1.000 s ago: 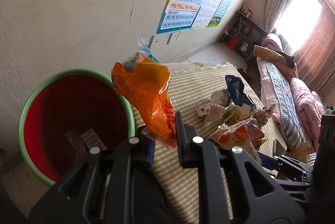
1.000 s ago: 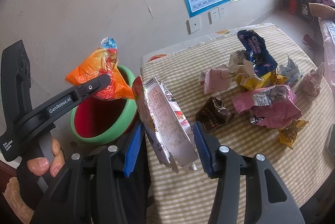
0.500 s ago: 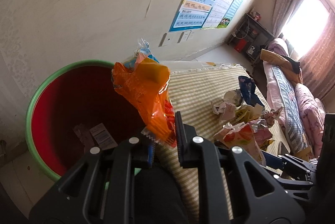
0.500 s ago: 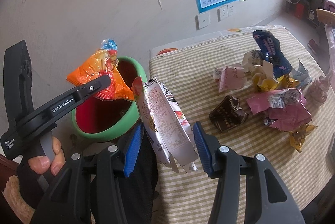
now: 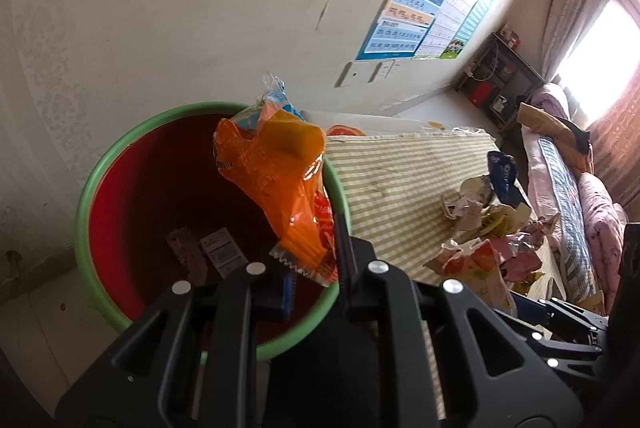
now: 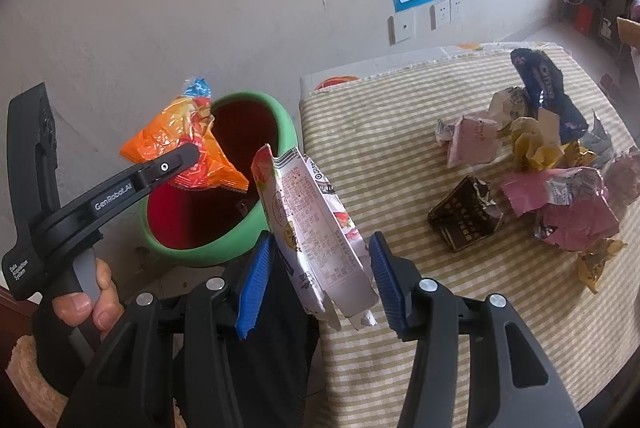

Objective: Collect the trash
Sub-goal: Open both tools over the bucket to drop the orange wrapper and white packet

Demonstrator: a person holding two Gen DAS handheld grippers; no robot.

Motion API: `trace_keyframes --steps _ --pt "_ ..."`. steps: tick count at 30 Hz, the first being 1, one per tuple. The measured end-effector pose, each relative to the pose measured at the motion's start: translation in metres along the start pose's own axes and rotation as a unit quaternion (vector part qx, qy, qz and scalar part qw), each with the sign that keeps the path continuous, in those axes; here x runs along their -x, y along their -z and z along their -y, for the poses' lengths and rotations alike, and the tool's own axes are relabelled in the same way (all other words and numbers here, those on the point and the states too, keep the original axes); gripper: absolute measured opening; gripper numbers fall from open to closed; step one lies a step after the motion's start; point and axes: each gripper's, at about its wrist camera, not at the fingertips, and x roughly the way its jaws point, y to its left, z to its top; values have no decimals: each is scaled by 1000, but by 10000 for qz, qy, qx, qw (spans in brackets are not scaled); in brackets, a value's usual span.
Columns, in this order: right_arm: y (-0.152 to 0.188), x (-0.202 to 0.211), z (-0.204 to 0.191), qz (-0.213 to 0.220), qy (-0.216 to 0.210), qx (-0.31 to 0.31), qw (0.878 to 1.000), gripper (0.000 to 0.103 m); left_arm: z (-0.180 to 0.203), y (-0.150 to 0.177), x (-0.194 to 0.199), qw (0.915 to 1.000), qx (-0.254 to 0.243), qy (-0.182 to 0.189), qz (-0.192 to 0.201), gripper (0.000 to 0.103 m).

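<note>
Orange wrapper [image 5: 276,183] pinched in left claw [image 5: 314,270] over red bin [image 5: 132,187], right claw [image 6: 316,278] gripping white packet [image 6: 316,228].

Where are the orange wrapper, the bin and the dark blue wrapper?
orange wrapper [image 5: 276,175], left wrist view, on its crinkled middle.
bin [image 6: 286,125], right wrist view, on its green rim.
dark blue wrapper [image 6: 540,77], right wrist view, on its upper part.

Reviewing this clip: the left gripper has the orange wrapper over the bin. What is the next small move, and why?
Probably open the left gripper and let go. The orange wrapper pinched in it hangs over the red inside of the green-rimmed bin, so it would likely drop in. The right gripper holds a white packet beside the bin.
</note>
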Motion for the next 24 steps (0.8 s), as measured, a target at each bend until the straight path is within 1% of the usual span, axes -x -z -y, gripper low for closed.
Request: trace_keyframes --steps 7,13,18,20,24 --pt "-25 -15 -20 26 -114 196 9997 48 -26 -2 1 9995 200 -235 30 16" --pt "-45 -31 -43 -33 -422 260 9988 48 -51 -3 7 9983 309 -491 97 16" --pt "-57 -52 -68 -185 -660 326 9971 49 -69 -2 9 9971 438 -627 66 16" --pt "-59 -58 -75 -231 -745 321 9964 50 -73 -1 9 9968 453 -656 45 16" --pt "-63 -62 -81 -272 -959 172 9949 55 -75 1 6 9964 500 -684 -43 17"
